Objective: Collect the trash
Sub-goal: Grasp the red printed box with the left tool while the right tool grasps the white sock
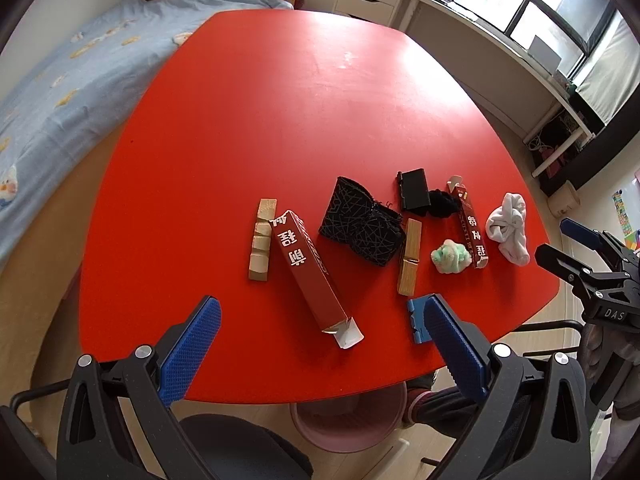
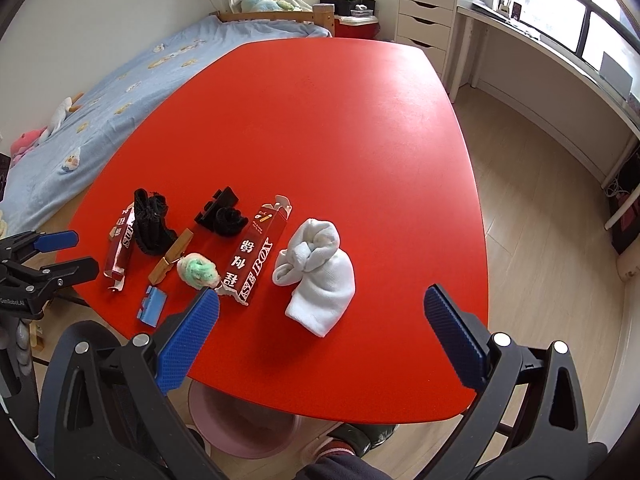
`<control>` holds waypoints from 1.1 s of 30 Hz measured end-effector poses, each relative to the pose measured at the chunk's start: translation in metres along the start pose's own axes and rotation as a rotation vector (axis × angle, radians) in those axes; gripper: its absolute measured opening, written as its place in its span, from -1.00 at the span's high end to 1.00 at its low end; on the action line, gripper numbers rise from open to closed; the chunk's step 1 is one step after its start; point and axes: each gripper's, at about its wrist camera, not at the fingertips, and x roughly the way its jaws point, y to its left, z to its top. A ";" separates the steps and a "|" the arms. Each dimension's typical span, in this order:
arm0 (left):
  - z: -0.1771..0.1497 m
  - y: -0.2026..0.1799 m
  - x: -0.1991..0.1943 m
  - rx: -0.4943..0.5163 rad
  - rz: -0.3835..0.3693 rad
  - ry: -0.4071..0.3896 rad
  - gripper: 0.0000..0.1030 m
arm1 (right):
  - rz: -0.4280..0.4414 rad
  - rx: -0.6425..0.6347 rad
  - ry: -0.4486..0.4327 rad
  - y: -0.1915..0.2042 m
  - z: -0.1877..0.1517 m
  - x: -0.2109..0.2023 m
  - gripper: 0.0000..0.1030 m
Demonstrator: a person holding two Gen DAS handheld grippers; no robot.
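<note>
On the red table (image 1: 280, 120) lie a long red carton (image 1: 310, 276), a smaller red carton (image 1: 471, 230) (image 2: 256, 258), a green-white crumpled wad (image 1: 450, 257) (image 2: 198, 271), a white rolled sock (image 1: 509, 229) (image 2: 318, 276), a black patterned cloth (image 1: 362, 226) (image 2: 150, 220), two wooden clips (image 1: 262, 240) (image 1: 409, 256), a black clip (image 1: 414, 195) and a small blue piece (image 1: 418, 322) (image 2: 152, 306). My left gripper (image 1: 320, 344) is open above the near edge, by the long carton's torn end. My right gripper (image 2: 320, 336) is open, just before the white sock.
A pink bin (image 1: 348, 420) (image 2: 244, 424) stands on the floor under the table's near edge. A dark chair (image 1: 240, 448) is below it. A bed (image 1: 60, 88) lies to the left; drawers (image 2: 424, 20) and a window desk (image 2: 560, 60) stand behind.
</note>
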 end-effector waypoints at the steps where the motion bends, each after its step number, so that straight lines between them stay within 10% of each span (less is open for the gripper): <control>1: 0.001 0.001 0.004 -0.012 0.002 0.013 -0.88 | 0.005 0.004 0.008 -0.002 0.001 0.004 -0.95; 14: 0.011 0.009 0.030 -0.067 0.037 0.052 -0.87 | 0.063 0.020 0.053 -0.007 0.005 0.039 -0.85; 24: 0.015 0.009 0.025 -0.055 -0.002 0.030 0.58 | 0.085 0.013 0.053 -0.003 0.004 0.043 0.30; 33: 0.006 0.012 0.011 -0.007 -0.024 -0.009 0.72 | 0.074 0.022 0.017 0.000 0.002 0.023 0.38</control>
